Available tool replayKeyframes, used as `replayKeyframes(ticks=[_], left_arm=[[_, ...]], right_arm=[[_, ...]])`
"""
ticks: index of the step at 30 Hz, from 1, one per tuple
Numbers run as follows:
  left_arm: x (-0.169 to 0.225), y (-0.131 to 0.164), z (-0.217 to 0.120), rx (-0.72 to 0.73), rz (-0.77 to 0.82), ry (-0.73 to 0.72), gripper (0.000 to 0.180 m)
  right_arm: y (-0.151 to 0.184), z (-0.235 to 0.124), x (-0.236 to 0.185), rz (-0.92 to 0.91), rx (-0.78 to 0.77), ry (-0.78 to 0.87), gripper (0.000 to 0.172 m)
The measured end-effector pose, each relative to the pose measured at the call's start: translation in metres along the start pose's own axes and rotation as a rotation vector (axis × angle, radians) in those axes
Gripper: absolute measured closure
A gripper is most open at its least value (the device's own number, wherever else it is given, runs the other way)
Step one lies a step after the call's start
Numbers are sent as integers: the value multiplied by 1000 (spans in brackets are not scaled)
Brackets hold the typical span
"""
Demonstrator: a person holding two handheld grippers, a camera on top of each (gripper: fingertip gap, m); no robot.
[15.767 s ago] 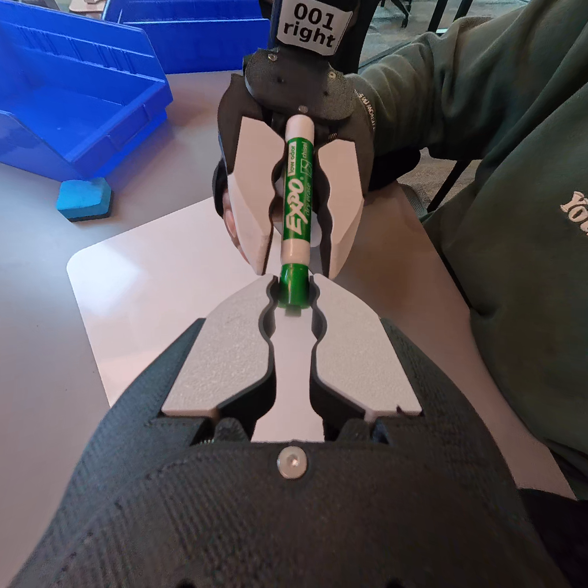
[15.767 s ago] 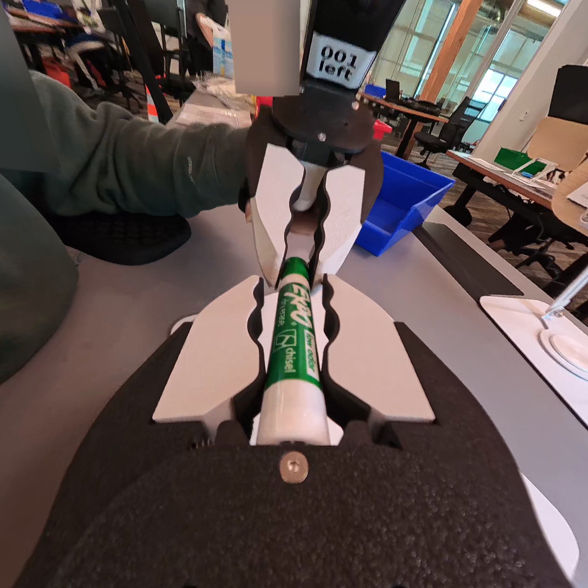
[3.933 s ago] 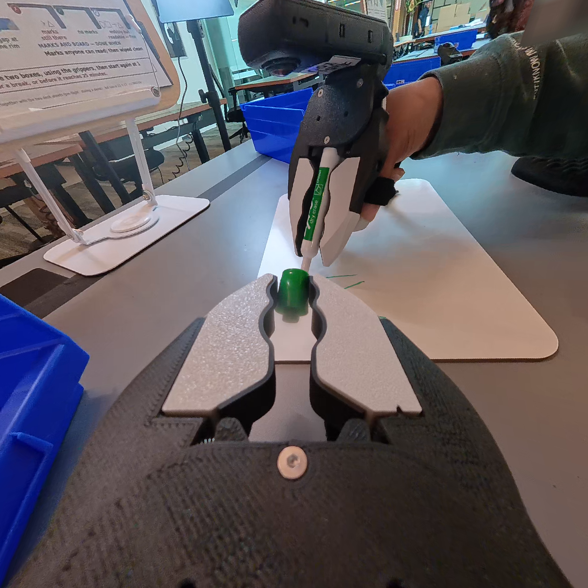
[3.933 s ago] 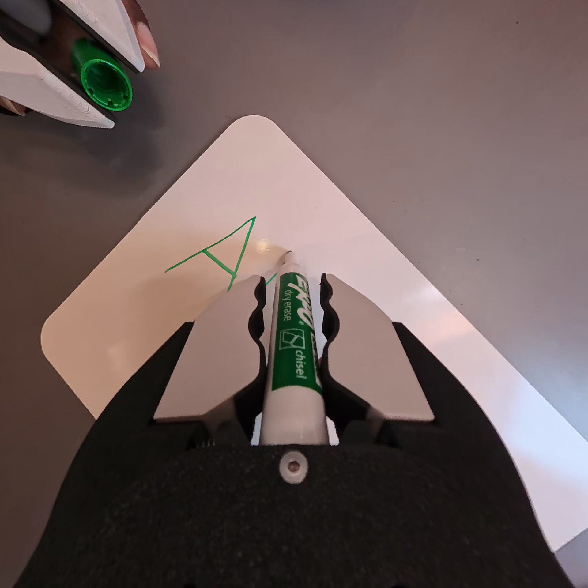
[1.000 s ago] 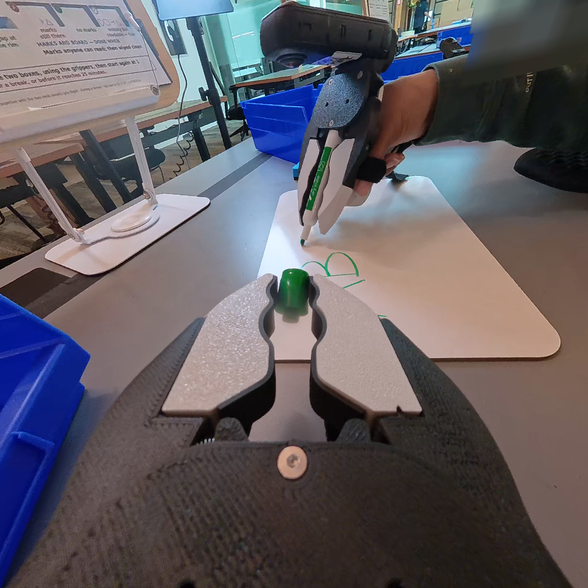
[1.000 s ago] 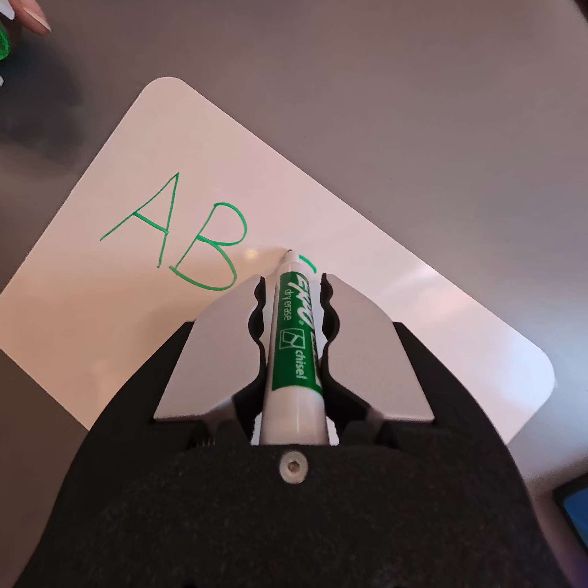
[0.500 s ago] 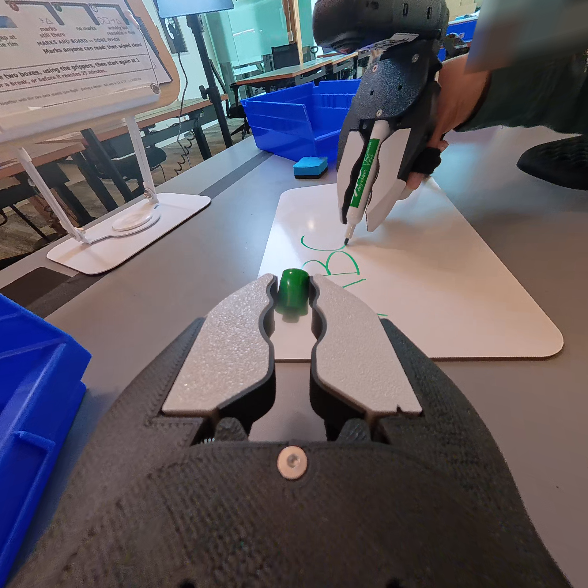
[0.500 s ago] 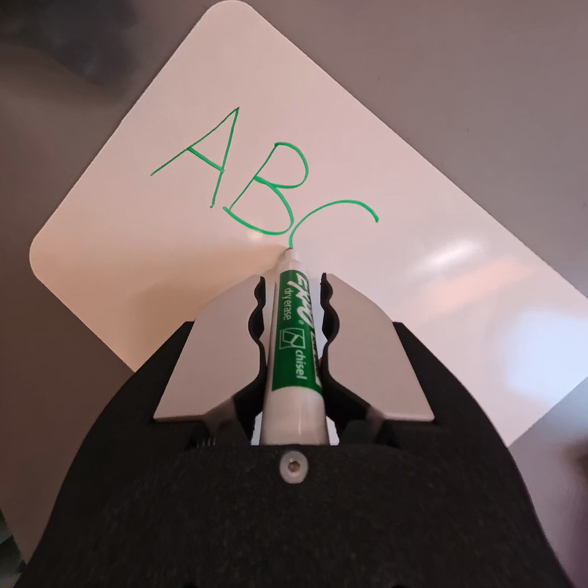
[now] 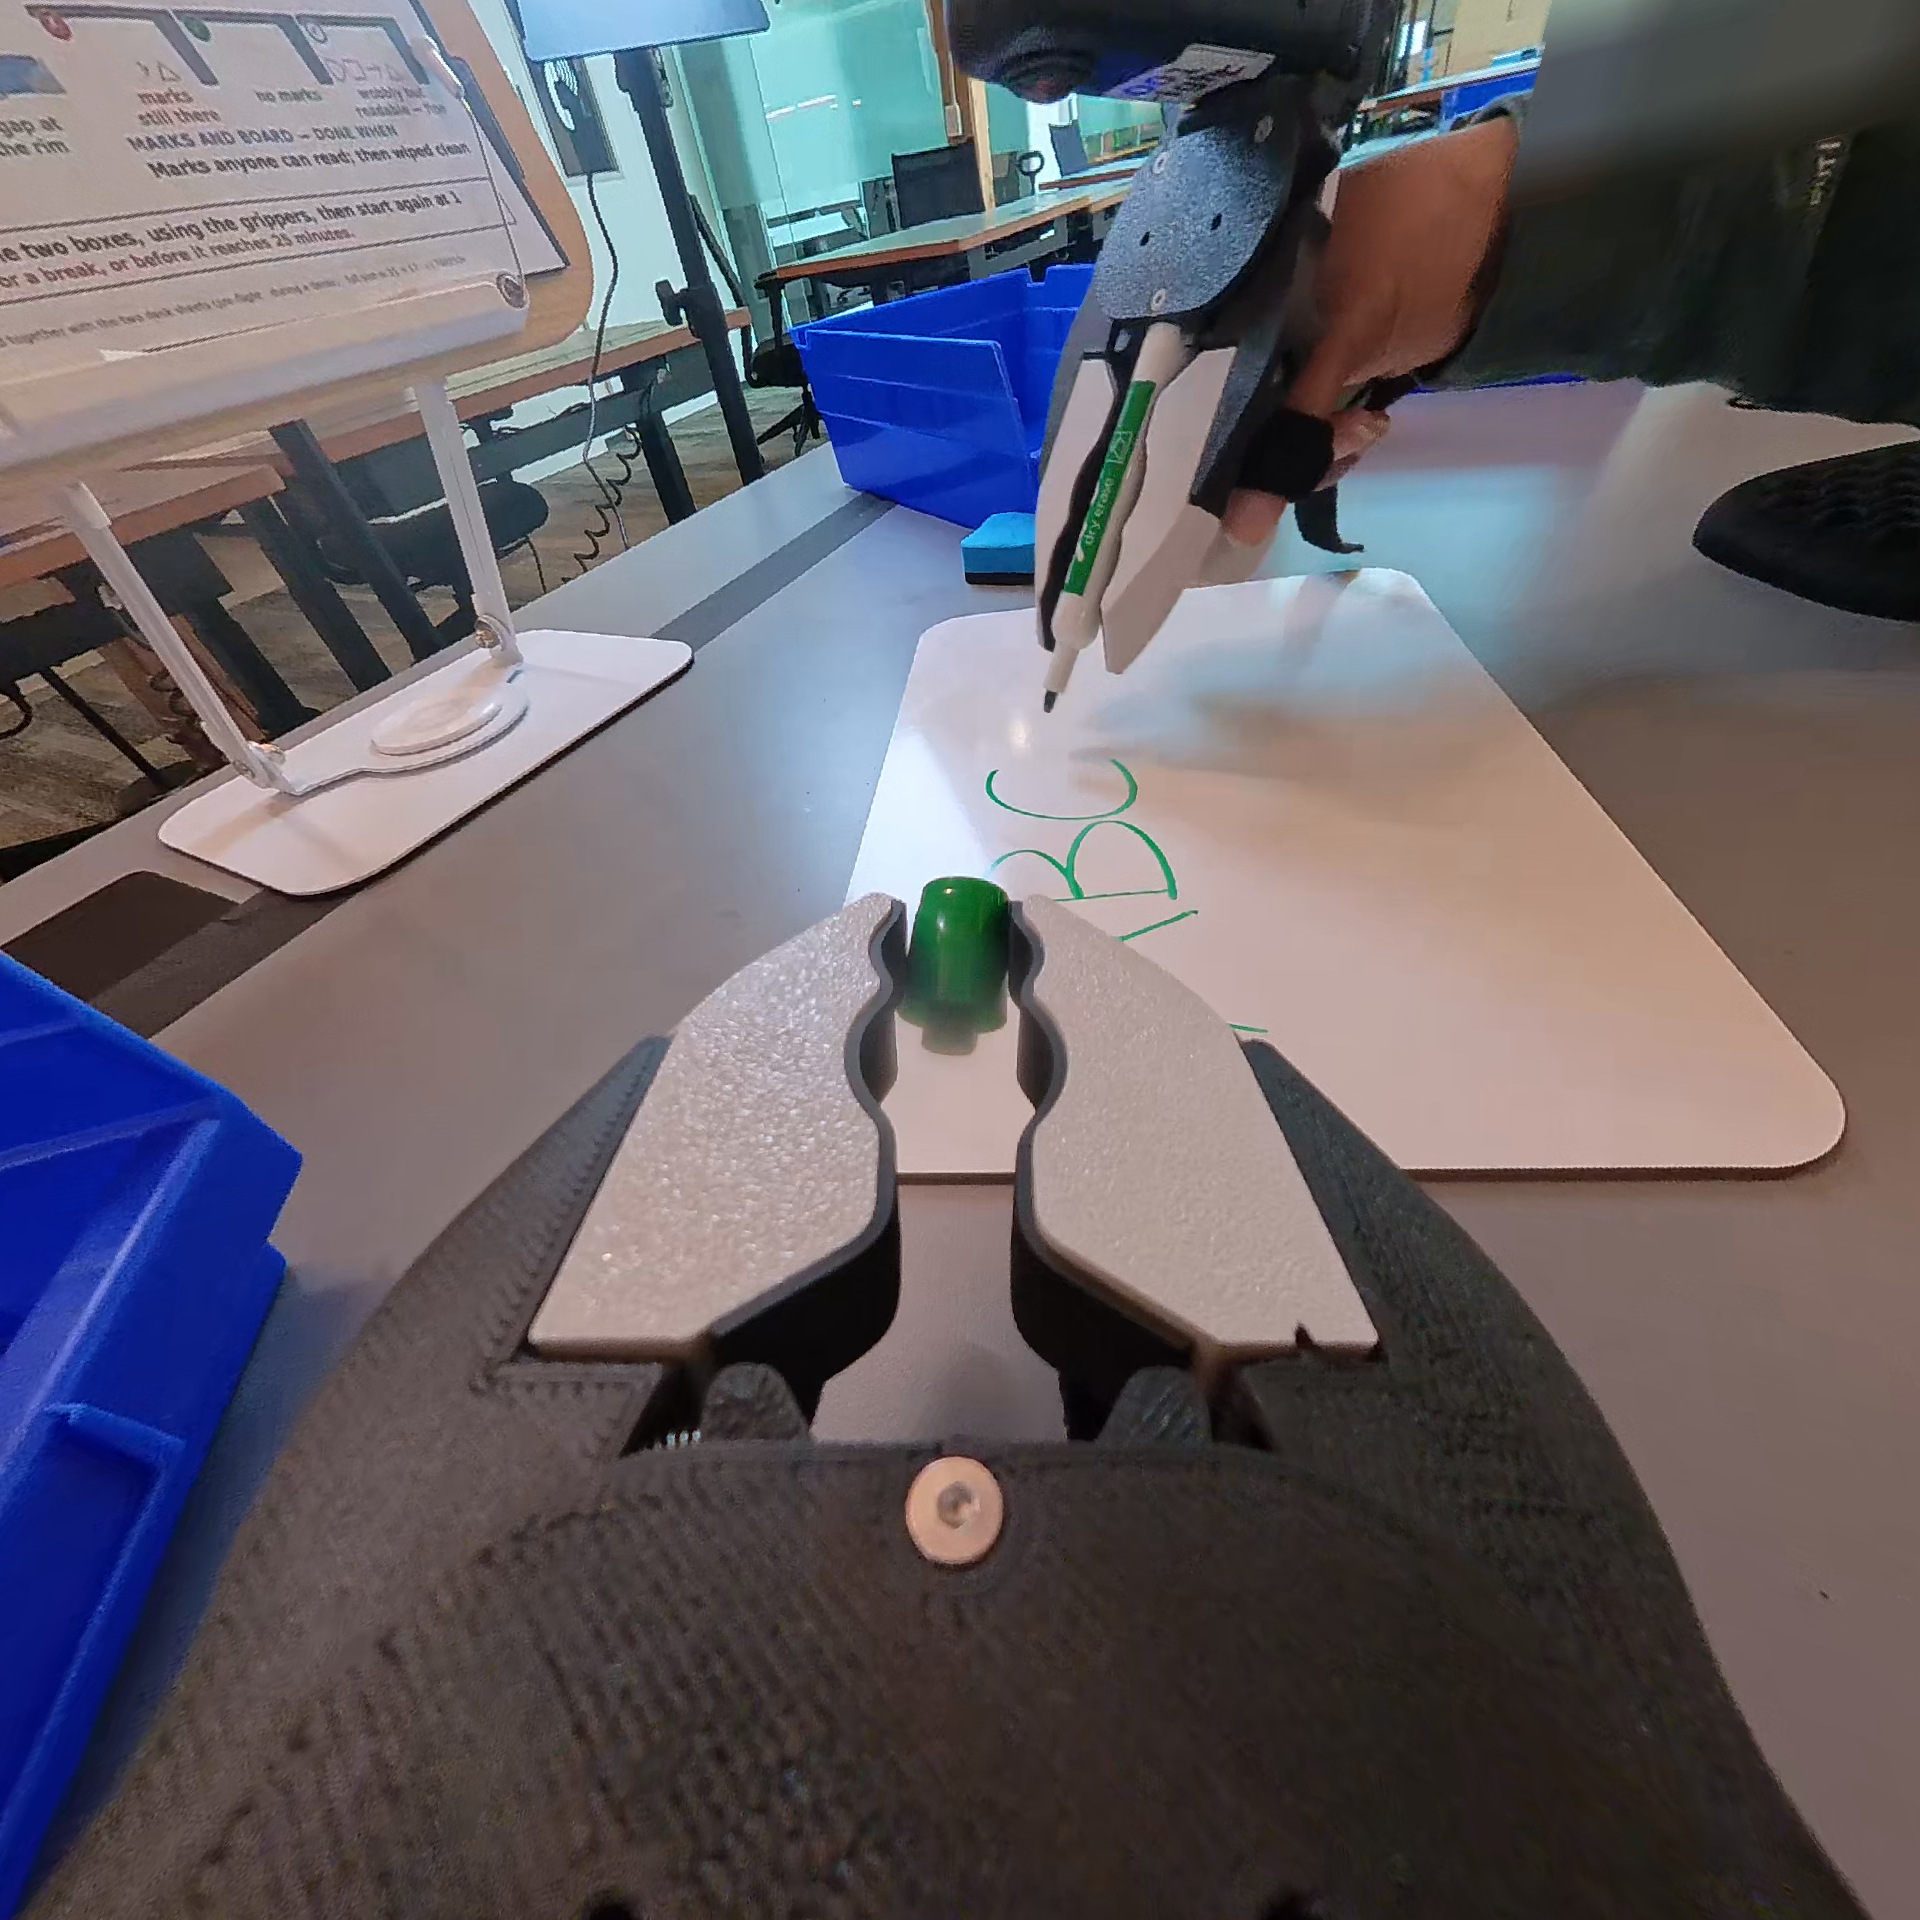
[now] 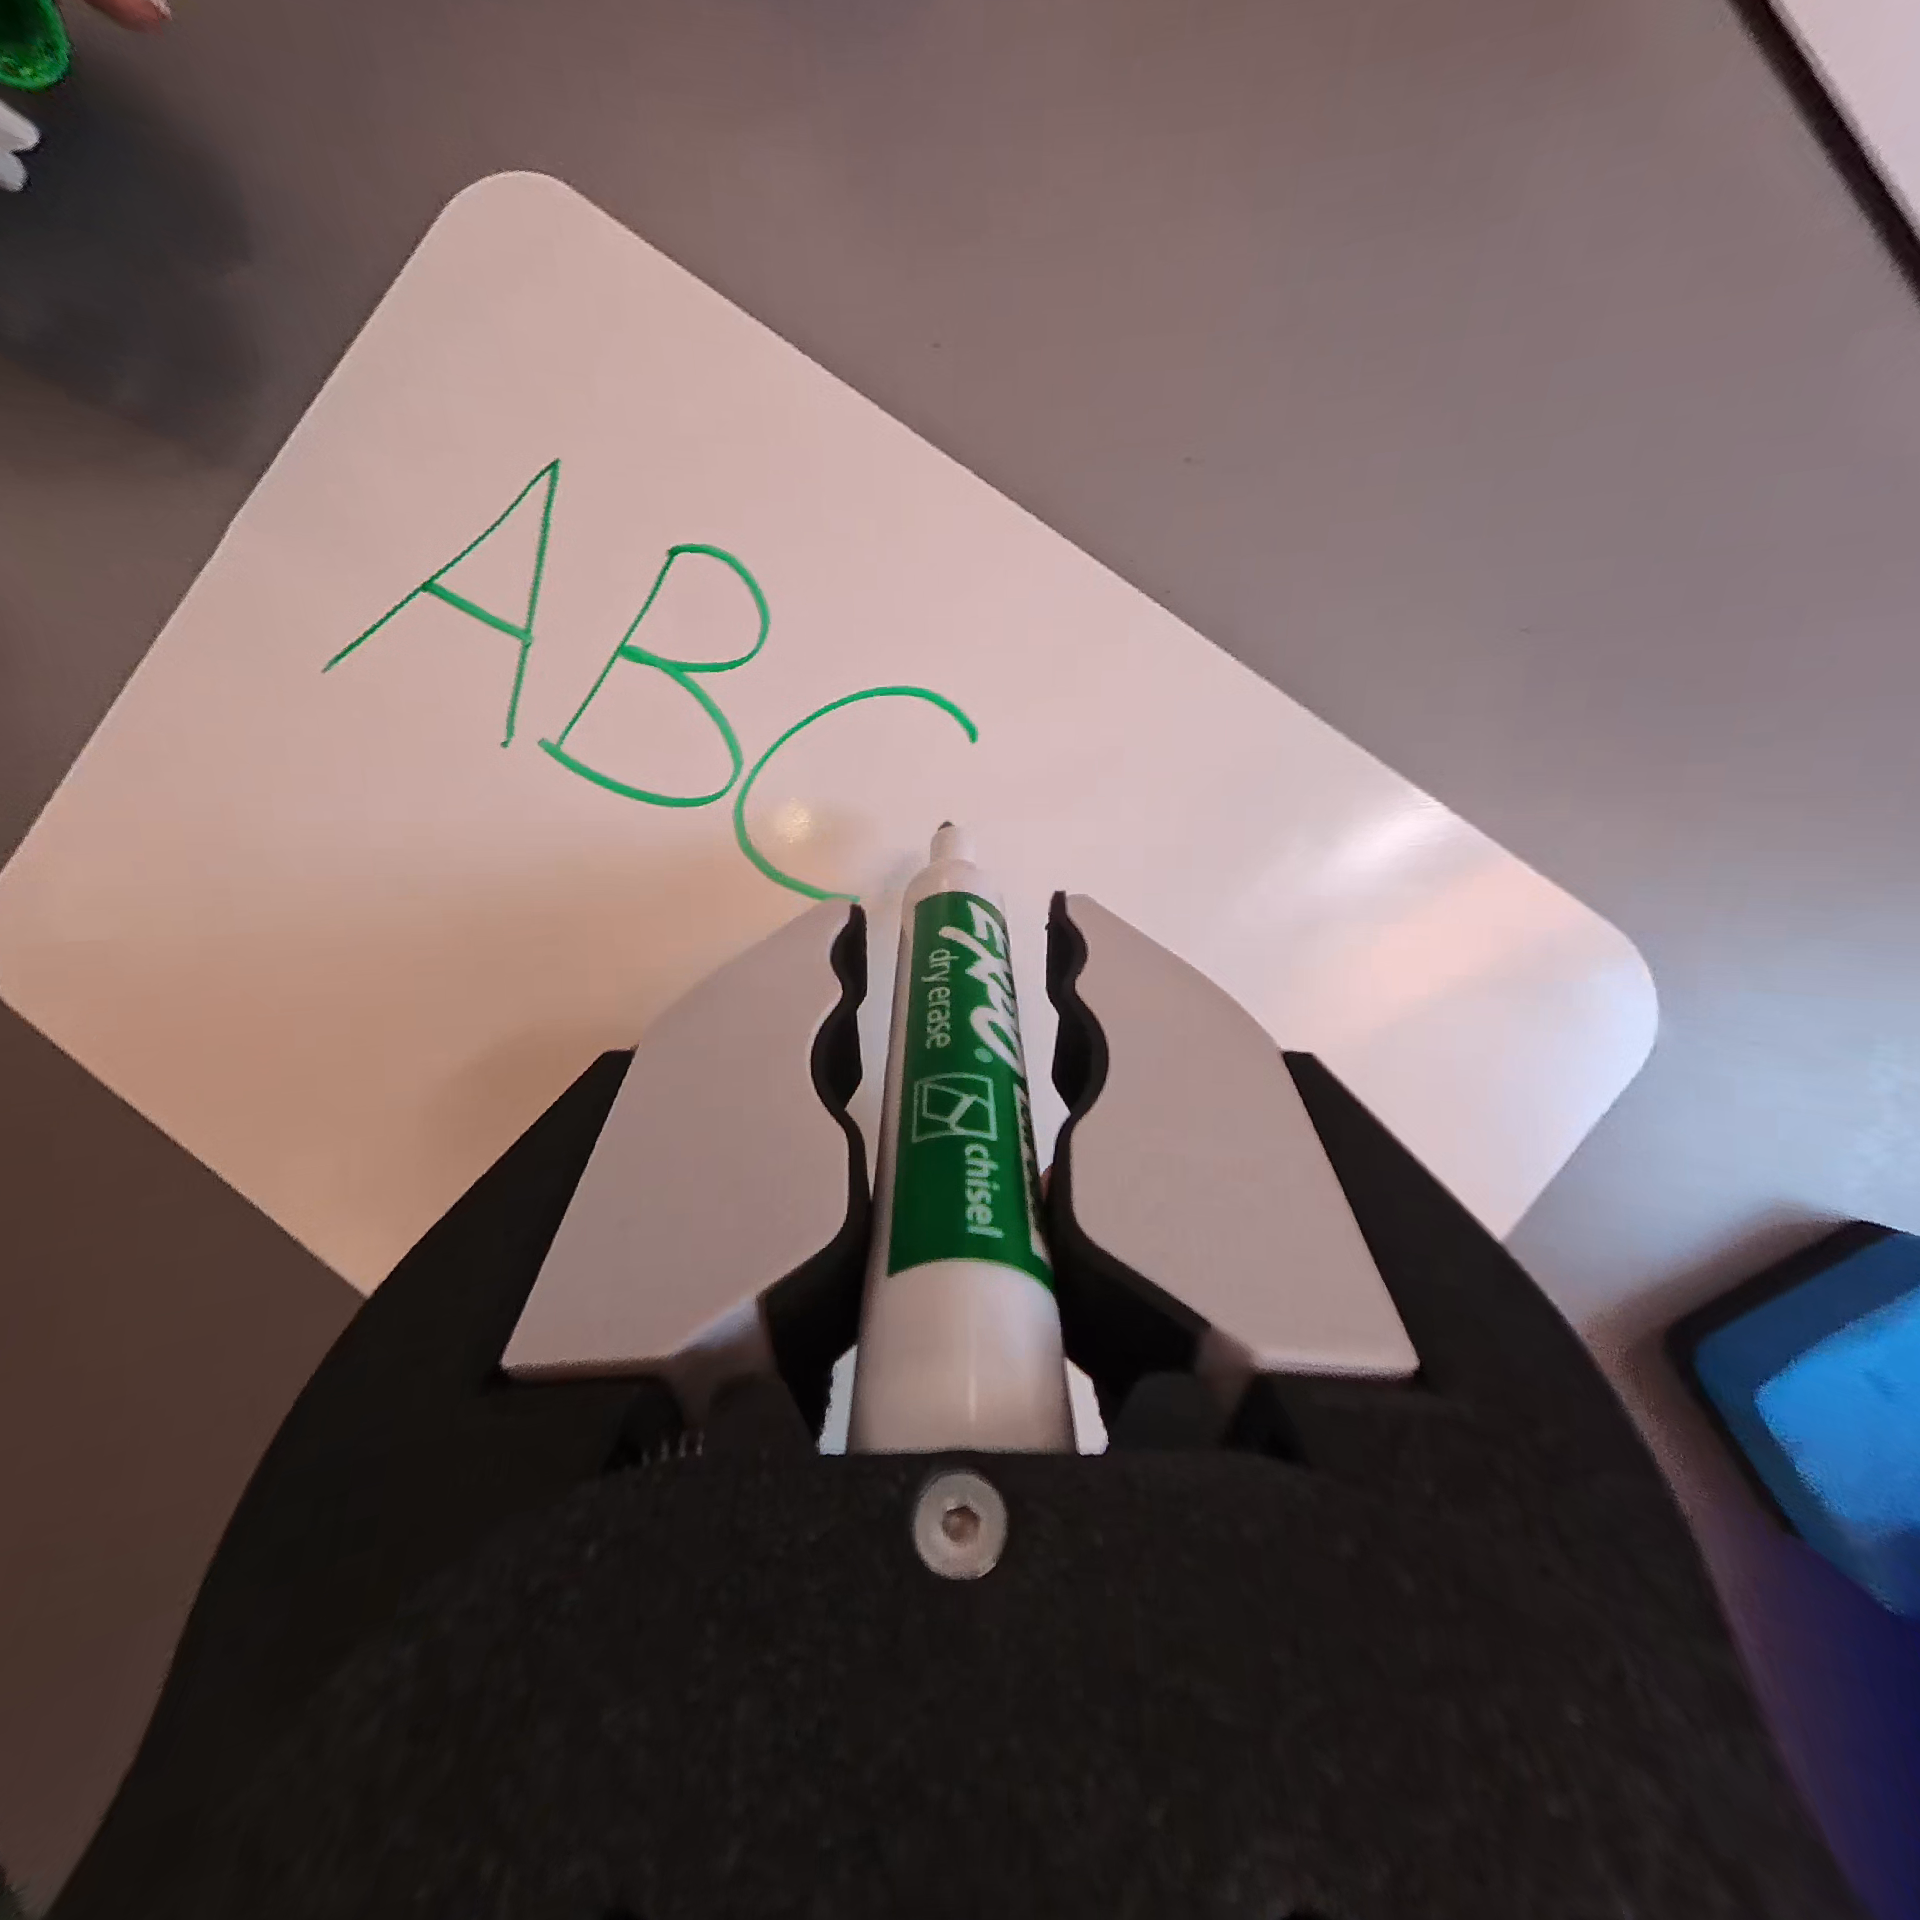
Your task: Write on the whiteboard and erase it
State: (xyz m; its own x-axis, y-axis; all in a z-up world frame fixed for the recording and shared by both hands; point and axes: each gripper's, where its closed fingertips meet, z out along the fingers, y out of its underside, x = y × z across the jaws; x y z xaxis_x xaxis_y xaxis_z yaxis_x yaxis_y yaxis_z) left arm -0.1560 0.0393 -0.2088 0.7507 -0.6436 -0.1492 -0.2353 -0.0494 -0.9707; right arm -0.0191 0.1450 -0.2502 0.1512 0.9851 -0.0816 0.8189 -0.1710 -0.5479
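My right gripper (image 10: 954, 914) is clamped on the green marker (image 10: 961, 1143), whose long axis runs up the middle of the right wrist frame, tip toward the whiteboard (image 10: 1195, 831) at centre, just past the green lettering (image 10: 644, 665). My left gripper (image 9: 958, 935) pinches the green cap (image 9: 954, 961) mid-frame. I judge the writing about done, so I'd lift the tip straight off without smearing, recap, then fetch the blue eraser (image 10: 1839, 1423) at lower right.

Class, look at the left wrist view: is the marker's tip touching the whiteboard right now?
No: the marker tip hangs clear above the whiteboard, beyond the green writing.
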Motion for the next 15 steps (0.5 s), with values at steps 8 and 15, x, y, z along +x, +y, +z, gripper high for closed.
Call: replayKeyframes(ticks=[8,15], left_arm=[[0,0,0,1,-1,3,162],[1,0,0,1,-5,6,162]], right_arm=[[-4,10,19,18,-23,25,137],[-8,19,16,3,-31,16,136]])
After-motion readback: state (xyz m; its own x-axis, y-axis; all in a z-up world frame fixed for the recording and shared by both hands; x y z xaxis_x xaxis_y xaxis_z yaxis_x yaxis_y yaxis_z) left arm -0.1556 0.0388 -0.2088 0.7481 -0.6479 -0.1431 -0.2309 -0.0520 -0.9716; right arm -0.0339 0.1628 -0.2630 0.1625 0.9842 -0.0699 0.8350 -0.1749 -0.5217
